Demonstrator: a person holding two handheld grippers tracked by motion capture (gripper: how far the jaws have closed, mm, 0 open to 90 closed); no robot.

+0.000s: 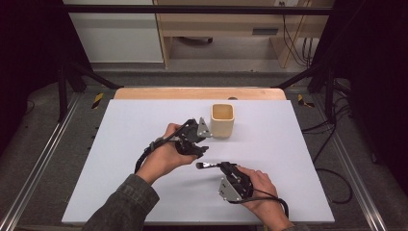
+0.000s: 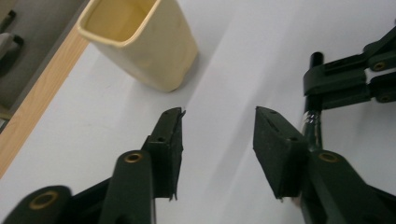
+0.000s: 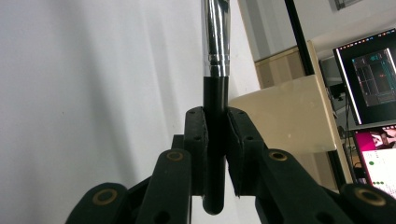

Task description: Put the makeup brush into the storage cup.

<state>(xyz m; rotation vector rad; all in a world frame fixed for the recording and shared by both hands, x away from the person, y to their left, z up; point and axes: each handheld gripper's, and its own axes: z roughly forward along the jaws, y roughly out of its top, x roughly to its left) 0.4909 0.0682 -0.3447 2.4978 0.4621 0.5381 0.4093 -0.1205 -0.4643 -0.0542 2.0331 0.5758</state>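
Black-handled, chrome-ferruled brush (image 3: 215, 70) level above table, near cream cup (image 1: 223, 120).

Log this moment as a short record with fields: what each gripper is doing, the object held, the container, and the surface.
left gripper: jaws open, nothing between the pads, near the cup
right gripper: shut on the brush handle
brush: black handle with a silver metal ferrule, held above the table
cup: cream, squarish, upright, looks empty
table: white top with a wooden strip along the far edge
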